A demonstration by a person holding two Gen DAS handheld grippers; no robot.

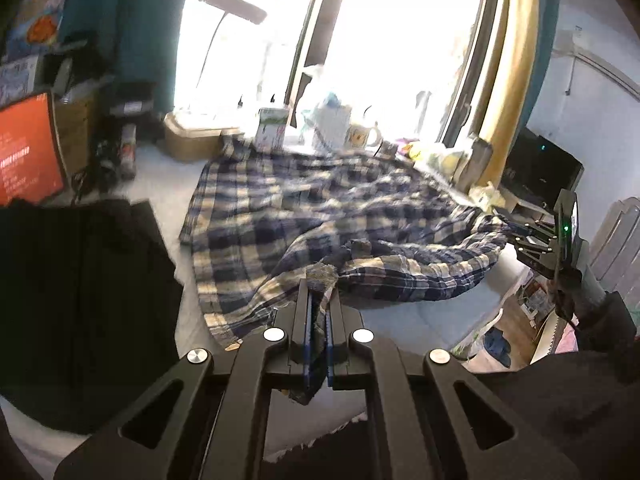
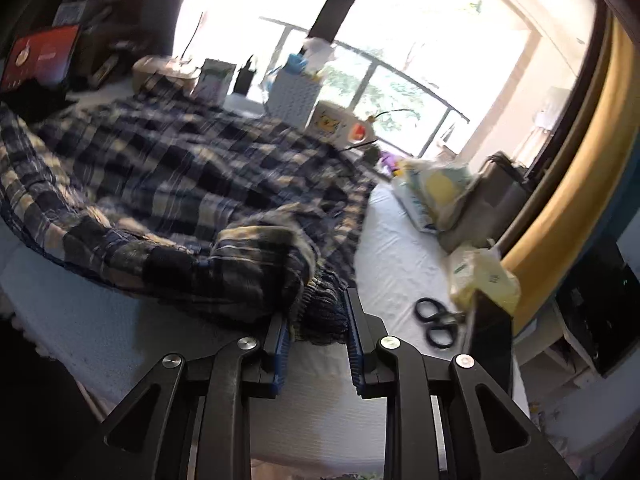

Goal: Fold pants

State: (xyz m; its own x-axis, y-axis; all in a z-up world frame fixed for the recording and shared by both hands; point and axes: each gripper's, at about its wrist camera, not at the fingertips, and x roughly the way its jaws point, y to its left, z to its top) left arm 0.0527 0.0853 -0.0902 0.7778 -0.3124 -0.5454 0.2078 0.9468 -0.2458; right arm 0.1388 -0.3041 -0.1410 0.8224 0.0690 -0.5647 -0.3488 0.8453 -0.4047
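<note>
- The pants are plaid, navy and cream with some thin light stripes. They're spread across most of a white counter in front of a big bright window, and they're pretty rumpled, nothing flat or squared up.
- The far end reaches back toward the clutter by the window: a mug, a small carton and a white perforated box sit right at the fabric's edge.
- The near edge is bunched into a thick rolled ridge running across the front of the counter, and both tongs are at that ridge.
- The left tongs are clamped tight on a pinch of the plaid edge. The cloth is squeezed between the blue pads and a bit of it hangs out behind them. They point down at a slant toward the counter, and the fabric is tented up a little where it's grabbed.
- The right tongs are partly closed around a gathered, ribbed-looking bunch of the pants, maybe the waistband, though I can't say for sure. The bunch fills the gap and the pads look like they're pressing on both sides. They're angled down too.
- In the left wrist view you can see the right tongs off to the right, at the far end of the same ridge, with a dark sleeve behind them.
- Black-handled scissors lie on the counter just right of the right tongs. A dark garment sits left of the pants.
</note>
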